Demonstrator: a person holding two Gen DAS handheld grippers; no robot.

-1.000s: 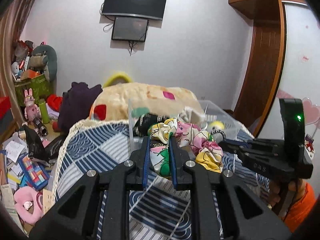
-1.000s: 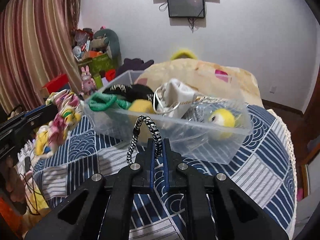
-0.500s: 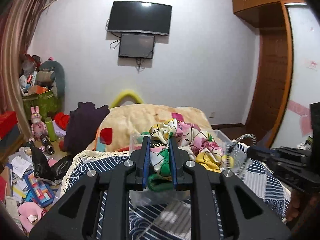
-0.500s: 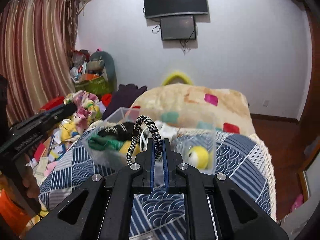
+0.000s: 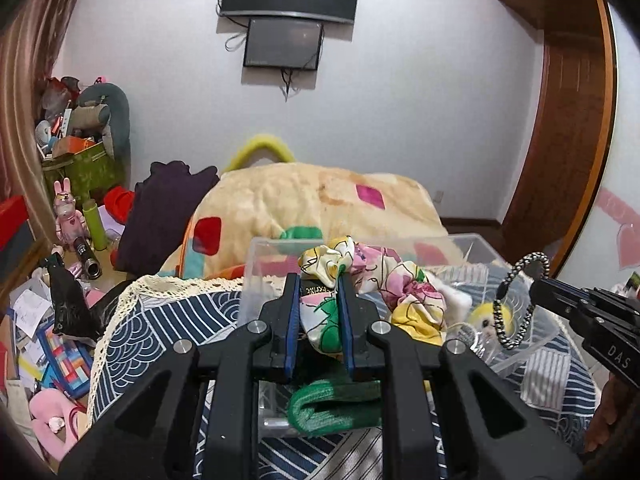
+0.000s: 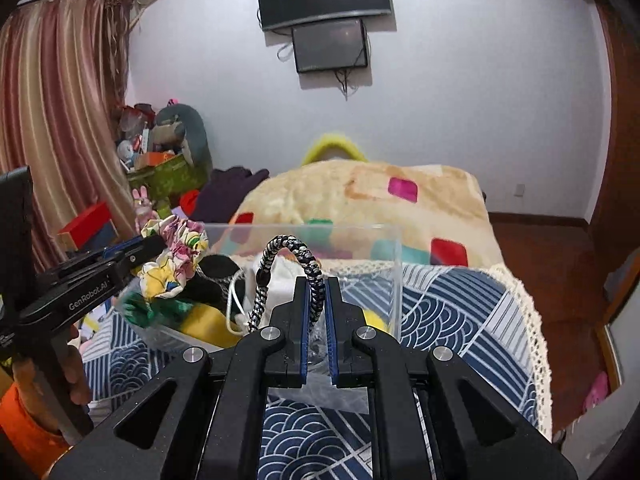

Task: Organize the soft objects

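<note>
Left tongs are clamping the floral scrunchie above the clear bin; right tongs are pinching the braided bracelet beside it. Risk: either item, released off-centre, is likely landing on the bed.

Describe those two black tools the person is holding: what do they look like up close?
Both are matte black plastic. The left gripper and right gripper each have two fingers lined with blue pads, silver screws, and triangular cut-outs. White lettering marks the left one's side. The hand beneath shows an orange sleeve.
</note>
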